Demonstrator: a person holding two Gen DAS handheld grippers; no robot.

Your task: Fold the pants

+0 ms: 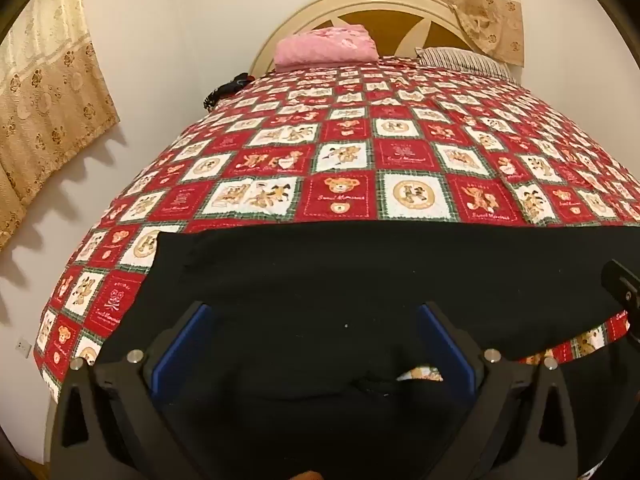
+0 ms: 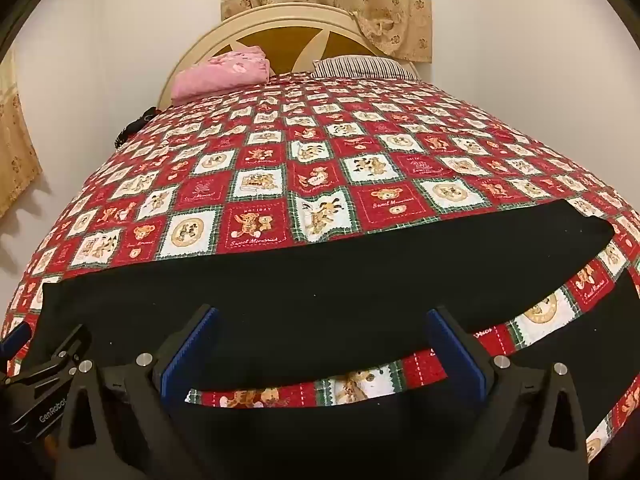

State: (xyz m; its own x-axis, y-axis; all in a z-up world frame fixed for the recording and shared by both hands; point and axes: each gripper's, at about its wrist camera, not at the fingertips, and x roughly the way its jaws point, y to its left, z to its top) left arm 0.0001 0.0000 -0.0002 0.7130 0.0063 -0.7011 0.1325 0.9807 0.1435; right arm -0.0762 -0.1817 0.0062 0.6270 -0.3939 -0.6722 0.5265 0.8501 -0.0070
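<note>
Black pants lie spread flat across the near part of a red and white teddy-bear bedspread. Their straight waist end is at the left and the legs run to the right. In the right wrist view the pants split into a far leg and a near leg, with bedspread showing between them. My left gripper hovers open over the waist part, its blue pads wide apart with nothing pinched. My right gripper is open above the legs, also holding nothing. Each gripper shows at the edge of the other's view.
A folded pink blanket and a striped pillow lie at the cream headboard. A small dark object sits at the bed's far left edge. Beige curtains hang on the left wall and behind the headboard.
</note>
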